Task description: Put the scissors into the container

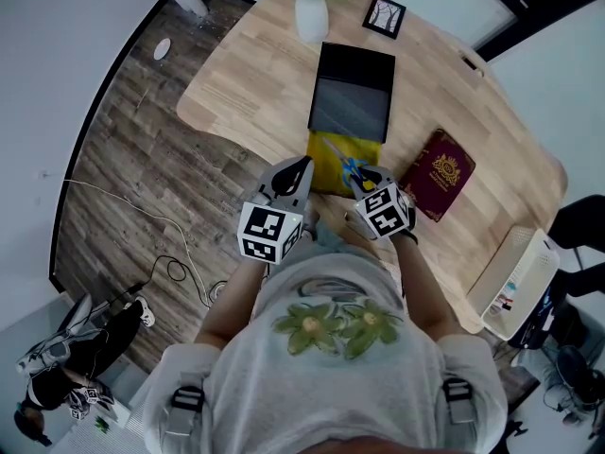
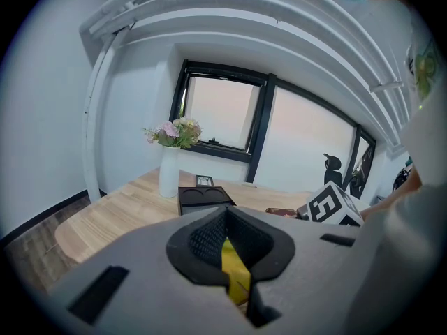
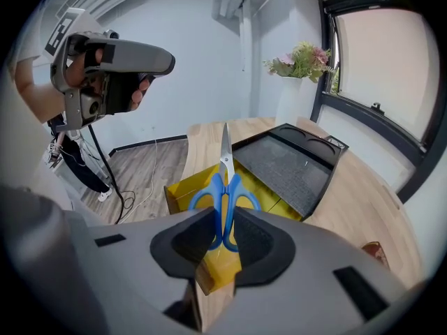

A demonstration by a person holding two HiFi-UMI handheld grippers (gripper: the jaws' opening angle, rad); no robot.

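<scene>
Blue-handled scissors (image 3: 224, 199) stick out of my right gripper (image 3: 223, 234), which is shut on their handle loops; the closed blades point forward. They hang just over the open yellow container (image 3: 187, 195) at the near table edge. From the head view the scissors (image 1: 346, 163) lie over the container (image 1: 329, 176), with the right gripper (image 1: 365, 177) at its near right. My left gripper (image 1: 302, 169) is by the container's left edge, raised off it in the right gripper view. Its jaws (image 2: 228, 248) stand together, with only a yellow sliver showing through the slit.
A black tray (image 1: 352, 93) lies just beyond the container. A white vase of flowers (image 1: 312, 15) and a small picture frame (image 1: 385, 15) stand at the far edge. A dark red booklet (image 1: 440, 173) lies to the right, a white box (image 1: 520, 282) further right. Cables trail on the floor (image 1: 142, 159).
</scene>
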